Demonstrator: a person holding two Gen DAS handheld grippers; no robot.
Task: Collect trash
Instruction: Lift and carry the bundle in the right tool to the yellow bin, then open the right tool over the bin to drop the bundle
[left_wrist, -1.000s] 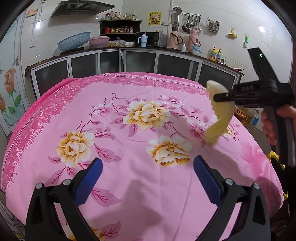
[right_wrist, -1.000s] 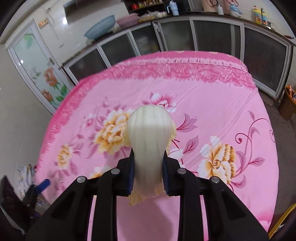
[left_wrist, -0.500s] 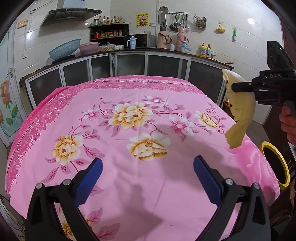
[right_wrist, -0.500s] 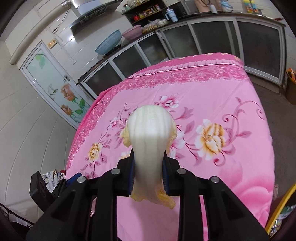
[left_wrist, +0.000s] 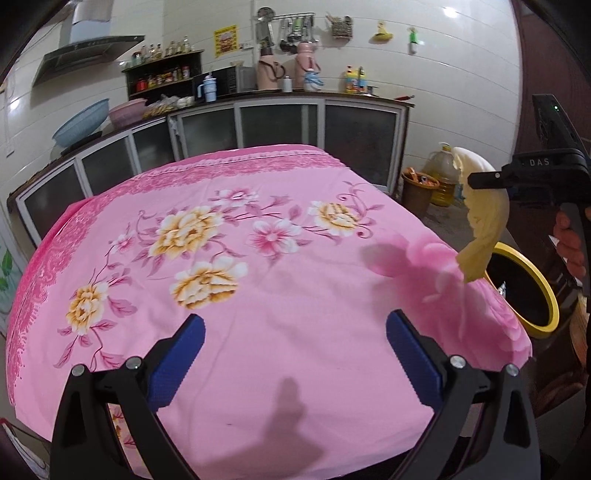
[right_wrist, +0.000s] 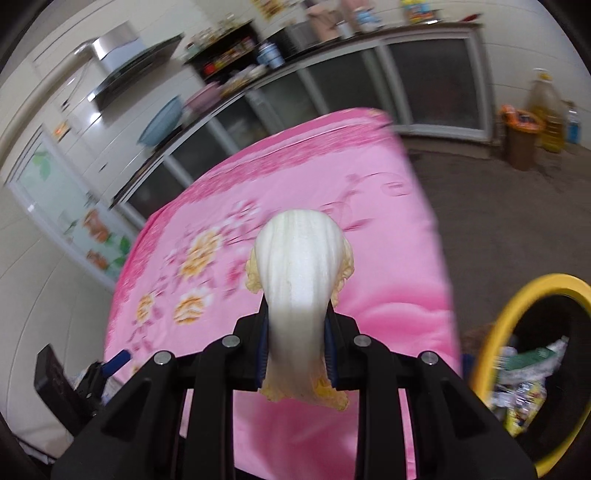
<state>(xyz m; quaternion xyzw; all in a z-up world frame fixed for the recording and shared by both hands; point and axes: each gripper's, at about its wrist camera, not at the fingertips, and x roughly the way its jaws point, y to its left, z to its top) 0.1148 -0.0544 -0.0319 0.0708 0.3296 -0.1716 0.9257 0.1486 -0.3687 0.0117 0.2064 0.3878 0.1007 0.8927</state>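
Pink floral cloth (left_wrist: 280, 295) covers the whole surface. Just off its right edge sits the yellow-rimmed bin (left_wrist: 532, 291), wrappers inside. Right gripper (right_wrist: 297, 350) hangs beside that edge, jaws pinching a pale cabbage leaf (right_wrist: 301, 273) that dangles near the bin's rim. Left gripper (left_wrist: 293, 354) hovers over the cloth, jaws spread wide.

You have a pink floral cloth (left_wrist: 258, 302) over the desk, a blue basin (left_wrist: 81, 123) on the counter, and two thermoses (left_wrist: 286, 66) beyond.
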